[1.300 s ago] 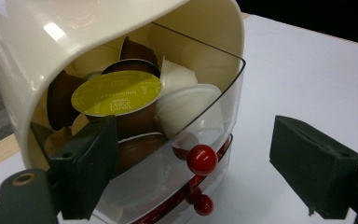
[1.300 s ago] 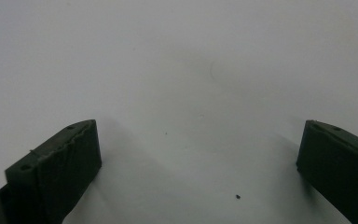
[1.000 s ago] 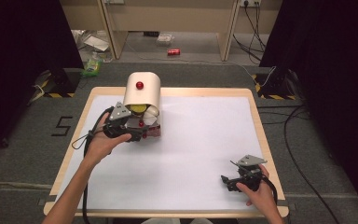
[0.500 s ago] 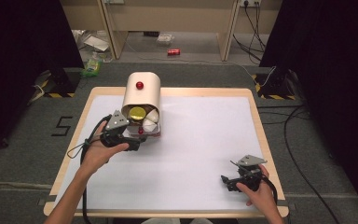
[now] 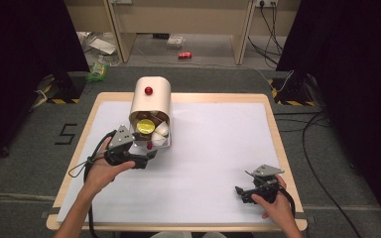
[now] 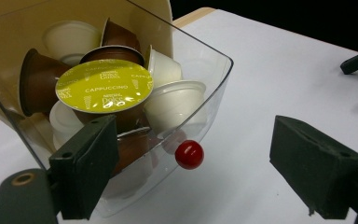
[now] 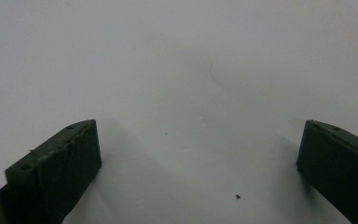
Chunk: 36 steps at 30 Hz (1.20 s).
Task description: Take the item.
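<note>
My left claw (image 5: 146, 157) sits at the mouth of the coffee-capsule dispenser (image 5: 151, 101), a cream-coloured rounded box lying near the far left of the white surface (image 5: 213, 148), with a red knob (image 5: 149, 90) on its top. Its clear drawer (image 6: 200, 88) is pulled out toward me, and in the left claw view I see it piled with capsules: brown ones, white ones, and a brown one with a yellow-green foil lid (image 6: 104, 86) reading "cappuccino". The drawer's own small red knob (image 6: 189, 154) stands between my left jaws, which are spread wide and grip nothing; the left jaw lies close against the drawer's clear wall, though I cannot tell if it touches. My left hand (image 5: 99, 171) holds this claw from behind. My right claw (image 5: 243, 191) rests well apart, near the front right corner of the surface, held in my right hand (image 5: 273, 206). Its jaws are also spread wide, with bare white surface between them.
</note>
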Each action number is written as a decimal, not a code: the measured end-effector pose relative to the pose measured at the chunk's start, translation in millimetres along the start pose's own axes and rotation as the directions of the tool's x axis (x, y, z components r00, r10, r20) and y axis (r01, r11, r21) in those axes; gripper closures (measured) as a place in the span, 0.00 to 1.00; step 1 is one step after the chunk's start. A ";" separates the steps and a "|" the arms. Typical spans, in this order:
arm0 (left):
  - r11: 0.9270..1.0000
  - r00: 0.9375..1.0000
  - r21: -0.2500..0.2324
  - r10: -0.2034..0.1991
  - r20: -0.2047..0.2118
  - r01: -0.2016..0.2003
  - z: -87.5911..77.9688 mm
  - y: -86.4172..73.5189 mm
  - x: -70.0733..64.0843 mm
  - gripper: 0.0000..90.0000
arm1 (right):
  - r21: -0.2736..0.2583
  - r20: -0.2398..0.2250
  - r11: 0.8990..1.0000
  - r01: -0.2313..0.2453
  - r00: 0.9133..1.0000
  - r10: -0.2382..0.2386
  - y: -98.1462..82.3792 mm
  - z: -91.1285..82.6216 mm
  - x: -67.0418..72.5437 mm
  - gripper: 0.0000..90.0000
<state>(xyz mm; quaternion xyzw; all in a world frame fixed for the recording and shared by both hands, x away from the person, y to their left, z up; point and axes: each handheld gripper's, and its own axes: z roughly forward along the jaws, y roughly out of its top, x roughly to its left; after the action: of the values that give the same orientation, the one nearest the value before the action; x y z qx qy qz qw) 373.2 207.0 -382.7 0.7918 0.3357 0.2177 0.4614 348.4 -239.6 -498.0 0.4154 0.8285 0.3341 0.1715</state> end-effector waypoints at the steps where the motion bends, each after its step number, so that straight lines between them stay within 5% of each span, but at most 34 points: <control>1: 1.000 1.000 0.000 0.000 0.001 0.000 -0.4 -0.4 -0.5 0.17 | 0.000 0.000 1.000 0.000 1.000 0.000 0.0 0.0 0.0 0.00; 13: 1.000 1.000 0.007 0.012 0.003 -0.012 -4.2 -6.4 -8.2 0.17 | 0.000 0.000 1.000 0.001 1.000 -0.001 0.0 0.0 0.0 0.00; 24: 1.000 0.999 0.021 -0.021 0.043 0.020 -8.8 -7.3 -7.1 0.18 | -0.001 0.001 1.000 0.002 1.000 -0.002 0.0 0.0 -0.1 0.00; 36: 1.000 1.000 -0.002 -0.020 -0.009 0.020 -14.8 11.5 6.3 0.19 | 0.000 0.000 1.000 0.000 1.000 0.000 0.0 0.0 0.0 0.00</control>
<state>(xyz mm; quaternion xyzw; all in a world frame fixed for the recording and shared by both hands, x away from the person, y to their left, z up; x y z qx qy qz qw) 371.7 216.3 -365.3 0.7870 0.3455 0.2169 0.4628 348.4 -239.6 -498.0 0.4154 0.8285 0.3339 0.1716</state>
